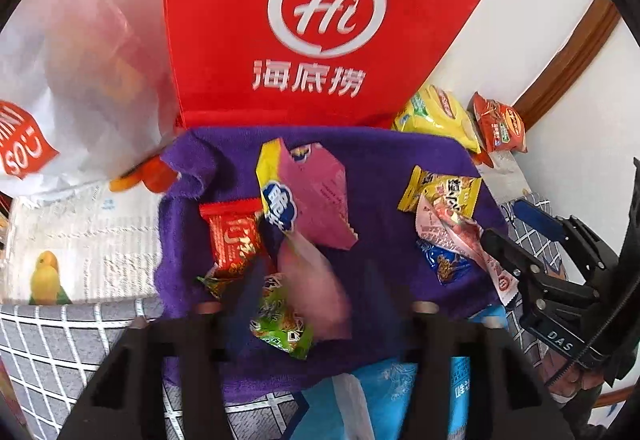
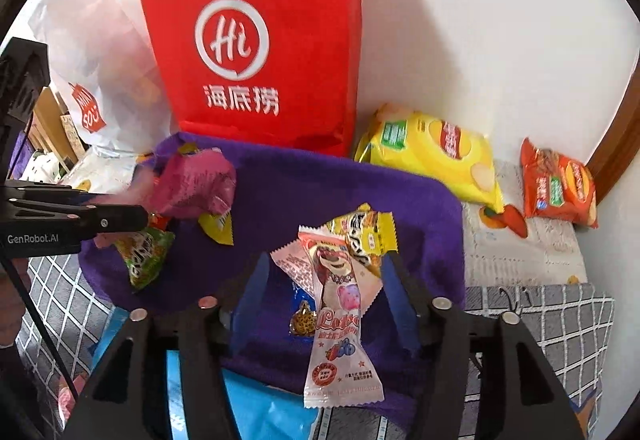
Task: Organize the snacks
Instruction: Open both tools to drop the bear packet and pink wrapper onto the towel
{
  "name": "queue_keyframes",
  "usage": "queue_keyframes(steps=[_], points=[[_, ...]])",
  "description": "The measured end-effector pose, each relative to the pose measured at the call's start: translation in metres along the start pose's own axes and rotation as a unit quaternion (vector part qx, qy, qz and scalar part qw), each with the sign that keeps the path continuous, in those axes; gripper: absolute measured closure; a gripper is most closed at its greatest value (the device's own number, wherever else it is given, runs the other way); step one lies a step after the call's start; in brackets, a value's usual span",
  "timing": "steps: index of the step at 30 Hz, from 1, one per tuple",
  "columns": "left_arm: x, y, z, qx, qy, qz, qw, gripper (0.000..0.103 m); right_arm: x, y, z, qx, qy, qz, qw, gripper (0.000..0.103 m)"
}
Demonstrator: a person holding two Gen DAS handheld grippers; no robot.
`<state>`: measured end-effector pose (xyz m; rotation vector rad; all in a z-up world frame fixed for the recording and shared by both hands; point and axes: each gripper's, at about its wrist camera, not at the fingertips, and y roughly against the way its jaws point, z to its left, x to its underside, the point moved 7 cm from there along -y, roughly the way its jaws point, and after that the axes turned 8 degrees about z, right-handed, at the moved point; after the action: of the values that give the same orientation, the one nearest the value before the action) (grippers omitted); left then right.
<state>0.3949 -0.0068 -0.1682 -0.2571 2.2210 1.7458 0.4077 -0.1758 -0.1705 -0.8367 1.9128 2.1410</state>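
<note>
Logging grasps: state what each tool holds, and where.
Nothing is gripped. The right tool stands open around the bear wrapper; the left tool is open, with a blurred pink packet loose between its fingers.

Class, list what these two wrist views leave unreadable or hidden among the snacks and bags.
- Left wrist view: the pink packet between the left gripper fingers is motion-blurred; print unreadable.
- Both views: red bag contents hidden by its wall.
- Left wrist view: white bag blurred, cut by the edge.
- Right wrist view: blue packet mostly covered by the bear candy wrapper.
</note>
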Motion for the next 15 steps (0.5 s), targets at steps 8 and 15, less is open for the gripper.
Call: queue_keyframes(steps=[8,15], points=[[-0.001,0.03,-0.008,0.01,-0.005,-0.024,0.9996,0.041,0.001,0.033,-0.011,0.009,-0.046,-0.024,0.999,0.034],[0.006,0.064,-0.018,0.02,-0.012,-0.053,0.9983,0.041,0.02,0.069,-0.013,0.045,-0.063,-0.038,0.996,0.034]])
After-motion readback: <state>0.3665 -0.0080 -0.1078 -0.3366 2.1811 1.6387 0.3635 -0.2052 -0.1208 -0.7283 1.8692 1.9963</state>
